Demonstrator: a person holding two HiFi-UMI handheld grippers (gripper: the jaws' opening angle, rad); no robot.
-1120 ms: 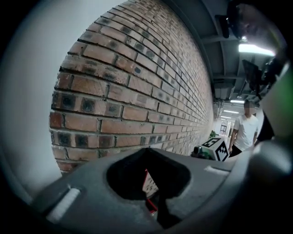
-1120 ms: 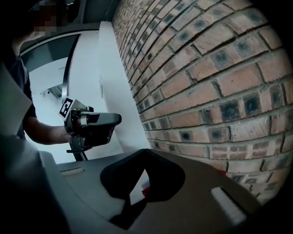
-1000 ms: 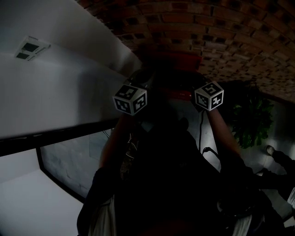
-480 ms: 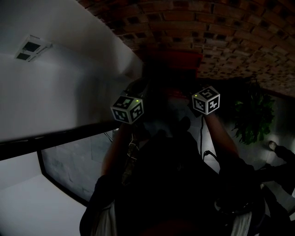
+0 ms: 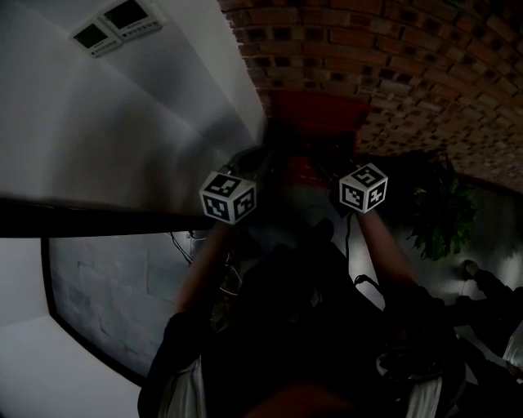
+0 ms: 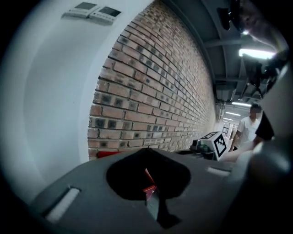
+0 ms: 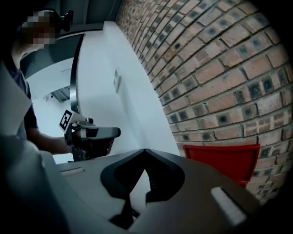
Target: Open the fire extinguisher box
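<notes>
**Brick wall, red box, two closed tongs in front of it**

Dim corner here: a brick wall (image 5: 392, 57) meets a white wall (image 5: 122, 122), and the red fire extinguisher box (image 5: 319, 114) sits against the bricks right at that junction. Its front looks shut from where we stand.

Both tools are up in front of the box. In the head view their marker cubes sit just below it, one (image 5: 229, 196) to the lower left, the other (image 5: 363, 188) to the lower right.

The left tongs (image 6: 147, 153) have their tips together and nothing between them. A sliver of the red box shows beyond them, though contact can't be judged.

The right tongs (image 7: 145, 153) are also closed at the tips and empty. The box (image 7: 219, 162) lies off to their right, apart from them.

Two small wall panels (image 5: 114, 24) hang on the white wall, up and left of the box. A leafy plant (image 5: 437, 212) stands to its lower right. A person in a white shirt (image 6: 249, 130) stands farther along the brick wall.
</notes>
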